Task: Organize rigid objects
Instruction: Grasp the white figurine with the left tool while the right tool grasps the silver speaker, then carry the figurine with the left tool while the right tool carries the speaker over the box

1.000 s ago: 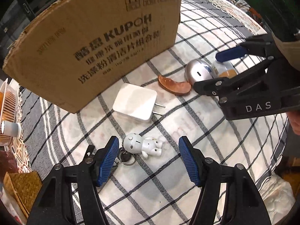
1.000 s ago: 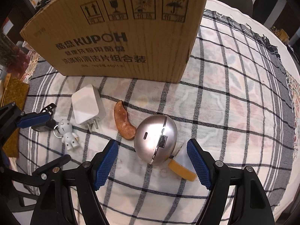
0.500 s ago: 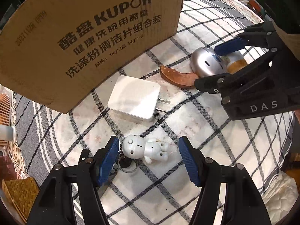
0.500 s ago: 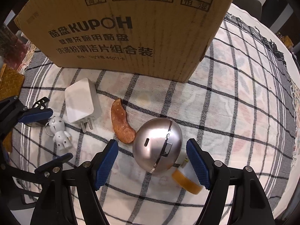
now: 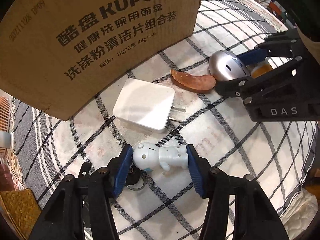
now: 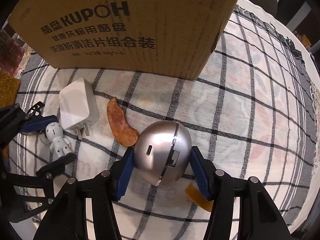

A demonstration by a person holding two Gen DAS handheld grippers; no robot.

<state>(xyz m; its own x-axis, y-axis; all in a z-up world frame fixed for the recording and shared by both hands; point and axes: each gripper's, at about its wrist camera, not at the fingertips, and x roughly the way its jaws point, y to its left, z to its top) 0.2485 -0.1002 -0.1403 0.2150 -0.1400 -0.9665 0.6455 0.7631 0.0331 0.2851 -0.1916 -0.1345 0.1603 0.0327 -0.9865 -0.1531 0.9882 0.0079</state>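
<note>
our left fingers [image 5: 160, 158] clamp the white figurine keychain [image 5: 160, 157] end to end along its long axis on the table [image 5: 220, 140]; our right fingers [image 6: 162, 158] pinch the silver egg-shaped case [image 6: 162, 155] across its width.

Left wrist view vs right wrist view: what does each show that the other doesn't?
Left only: the black keyring under the white figurine, and the left tongs closed on that figurine.
Right only: the silver case's port, and the right tongs gripping the silver case.
Both: the cardboard box, white charger, brown slice, plaid cloth.
</note>
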